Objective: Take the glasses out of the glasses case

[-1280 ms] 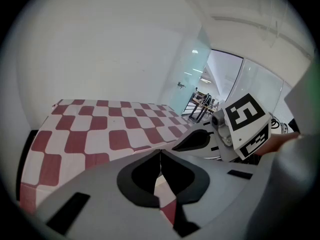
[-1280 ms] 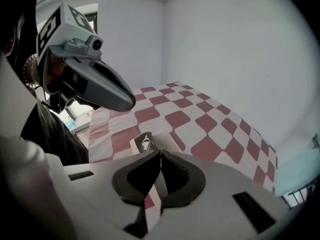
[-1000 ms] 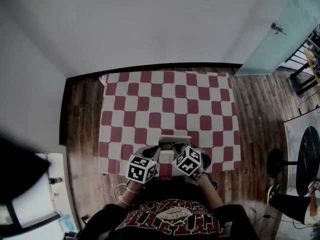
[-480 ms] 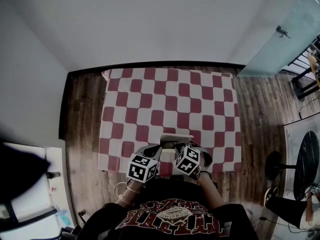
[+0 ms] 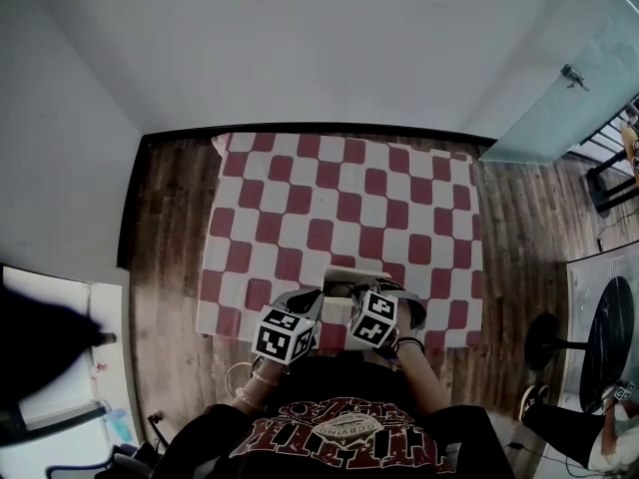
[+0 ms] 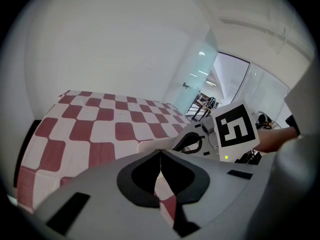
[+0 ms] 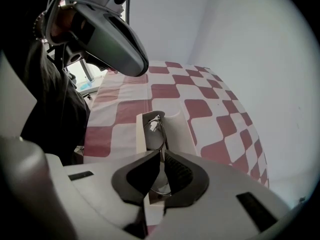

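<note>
A cream glasses case lies open near the front edge of the checkered table. In the right gripper view wire-rimmed glasses sit inside the case. My right gripper is shut on the thin frame between the lenses, directly over the case. My left gripper is shut at the cream edge of the case, with nothing visible between its tips. The left gripper and the right gripper stand close together in the head view. The glasses are too small to make out there.
The red-and-white cloth covers the whole table, and its far part holds nothing. Wooden floor surrounds it. A glass door stands at the back right and a dark round table at the far right.
The head view has drifted slightly. Both grippers stay at the case, with no clear movement of the case or glasses.
</note>
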`<state>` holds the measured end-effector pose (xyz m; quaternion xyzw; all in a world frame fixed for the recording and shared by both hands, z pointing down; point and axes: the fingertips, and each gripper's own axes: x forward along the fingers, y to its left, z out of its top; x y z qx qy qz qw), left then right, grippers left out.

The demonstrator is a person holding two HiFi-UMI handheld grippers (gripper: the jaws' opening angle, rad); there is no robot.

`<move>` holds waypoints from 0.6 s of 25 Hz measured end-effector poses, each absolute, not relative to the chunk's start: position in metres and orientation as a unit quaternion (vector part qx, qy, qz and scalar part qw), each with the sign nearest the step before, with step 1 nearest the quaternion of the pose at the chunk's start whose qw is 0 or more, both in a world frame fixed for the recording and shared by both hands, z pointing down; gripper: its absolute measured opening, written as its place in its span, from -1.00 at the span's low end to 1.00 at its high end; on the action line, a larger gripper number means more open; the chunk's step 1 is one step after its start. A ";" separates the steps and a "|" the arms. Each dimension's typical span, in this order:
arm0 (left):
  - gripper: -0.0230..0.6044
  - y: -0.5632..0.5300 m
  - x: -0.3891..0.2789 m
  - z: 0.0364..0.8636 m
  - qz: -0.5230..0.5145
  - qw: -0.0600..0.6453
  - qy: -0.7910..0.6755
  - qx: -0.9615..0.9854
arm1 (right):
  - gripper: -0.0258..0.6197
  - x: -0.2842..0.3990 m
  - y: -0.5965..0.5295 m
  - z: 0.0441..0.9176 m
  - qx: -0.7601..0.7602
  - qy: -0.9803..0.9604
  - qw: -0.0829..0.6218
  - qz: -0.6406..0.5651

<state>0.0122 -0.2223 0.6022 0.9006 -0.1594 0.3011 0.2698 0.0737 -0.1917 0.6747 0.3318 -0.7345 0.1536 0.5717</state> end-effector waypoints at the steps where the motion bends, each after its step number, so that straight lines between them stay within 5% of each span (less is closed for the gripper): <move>1: -0.89 -0.223 0.011 0.602 0.300 0.271 -0.161 0.900 | -0.85 0.073 -0.192 0.675 0.328 -0.736 0.573 0.152; 15: -0.89 -0.225 0.004 0.602 0.291 0.281 -0.170 0.898 | -0.79 0.067 -0.191 0.675 0.274 -0.742 0.595 0.145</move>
